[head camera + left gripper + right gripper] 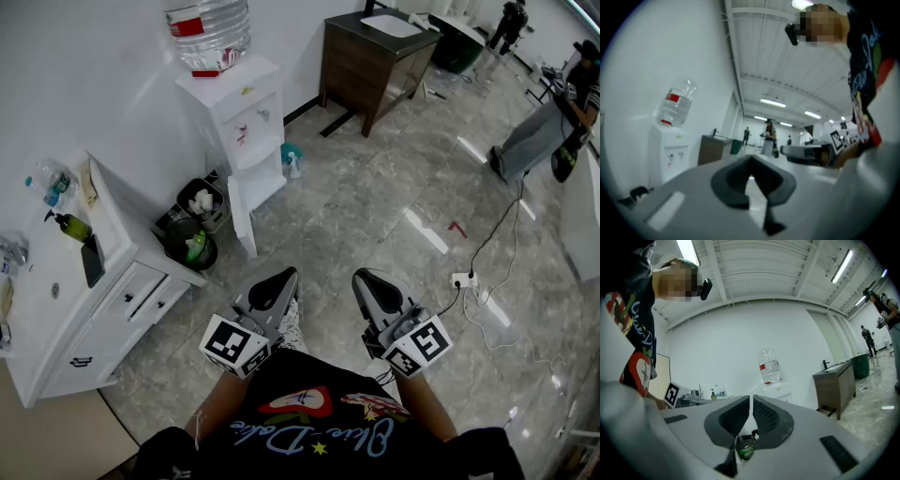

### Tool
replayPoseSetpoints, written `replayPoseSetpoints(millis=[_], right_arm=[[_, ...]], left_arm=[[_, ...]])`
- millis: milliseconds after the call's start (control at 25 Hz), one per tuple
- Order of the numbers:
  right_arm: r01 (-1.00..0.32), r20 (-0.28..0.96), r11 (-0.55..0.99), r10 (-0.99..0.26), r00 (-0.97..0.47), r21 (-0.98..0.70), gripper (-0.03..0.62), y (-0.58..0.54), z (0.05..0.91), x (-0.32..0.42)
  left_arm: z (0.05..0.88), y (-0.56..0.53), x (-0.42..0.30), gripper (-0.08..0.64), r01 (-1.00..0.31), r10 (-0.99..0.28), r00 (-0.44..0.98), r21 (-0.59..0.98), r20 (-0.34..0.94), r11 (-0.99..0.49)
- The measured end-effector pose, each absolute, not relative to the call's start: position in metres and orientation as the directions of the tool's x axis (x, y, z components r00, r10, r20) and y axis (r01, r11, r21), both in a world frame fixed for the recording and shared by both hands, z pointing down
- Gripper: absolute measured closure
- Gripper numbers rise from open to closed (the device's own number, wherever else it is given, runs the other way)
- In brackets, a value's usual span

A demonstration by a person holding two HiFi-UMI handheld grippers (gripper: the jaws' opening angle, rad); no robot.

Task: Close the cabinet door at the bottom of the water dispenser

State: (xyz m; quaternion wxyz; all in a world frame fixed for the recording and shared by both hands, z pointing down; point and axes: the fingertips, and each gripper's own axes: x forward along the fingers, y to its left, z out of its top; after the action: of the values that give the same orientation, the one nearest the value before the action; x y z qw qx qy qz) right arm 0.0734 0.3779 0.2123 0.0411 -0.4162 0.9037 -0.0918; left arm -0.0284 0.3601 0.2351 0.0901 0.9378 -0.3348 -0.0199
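Note:
The white water dispenser [239, 117] stands against the wall with a clear bottle [208, 33] on top. Its bottom cabinet door [243, 217] hangs swung open towards the room. Both grippers are held close to the person's body, well short of the dispenser. My left gripper [279, 279] is shut and empty, as is my right gripper [367, 279]. In the left gripper view the shut jaw tips [751, 163] point past the dispenser [669, 151]. In the right gripper view the jaws [751, 401] are together, with the dispenser [780, 391] and bottle [769, 366] beyond them.
A white vanity [75, 309] with a soap bottle [71, 226] and phone [92, 261] stands at left. Two waste bins [193, 246] sit beside the open door. A spray bottle [292, 161], a dark sink cabinet [370, 56], a power strip with cable [464, 279] and a person [548, 122] lie farther off.

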Motion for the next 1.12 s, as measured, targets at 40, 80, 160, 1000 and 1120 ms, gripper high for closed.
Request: replayPoseSetpoints(millis=[40,80,160,1000,1120], right_arm=[[-0.735,0.001,0.648,-0.75,-0.661,-0.2,0.575,0.358,0.213,0.068],[-0.726,0.001,0.657,-0.741,-0.671,-0.202,0.575,0.338,0.214,0.063],[-0.713,0.009,0.668,-0.729,-0.685,-0.214,0.575,0.291,0.215,0.056],[-0.635,0.189,0.701,-0.609,-0.77,-0.324,0.575,-0.05,0.416,0.013],[-0.643,0.267,0.671,-0.586,-0.765,-0.369,0.575,-0.07,0.494,-0.006]], left_arm=[[0.237,0.339,-0.027,0.561,-0.614,-0.621,0.784,0.187,0.027,-0.767],[0.238,0.317,-0.026,0.561,-0.604,-0.61,0.792,0.191,0.031,-0.774],[0.239,0.27,-0.023,0.561,-0.589,-0.594,0.803,0.203,0.041,-0.782],[0.428,-0.027,-0.045,0.561,-0.659,-0.632,0.749,0.324,0.201,-0.679],[0.501,-0.048,-0.076,0.561,-0.726,-0.706,0.67,0.396,0.228,-0.562]])
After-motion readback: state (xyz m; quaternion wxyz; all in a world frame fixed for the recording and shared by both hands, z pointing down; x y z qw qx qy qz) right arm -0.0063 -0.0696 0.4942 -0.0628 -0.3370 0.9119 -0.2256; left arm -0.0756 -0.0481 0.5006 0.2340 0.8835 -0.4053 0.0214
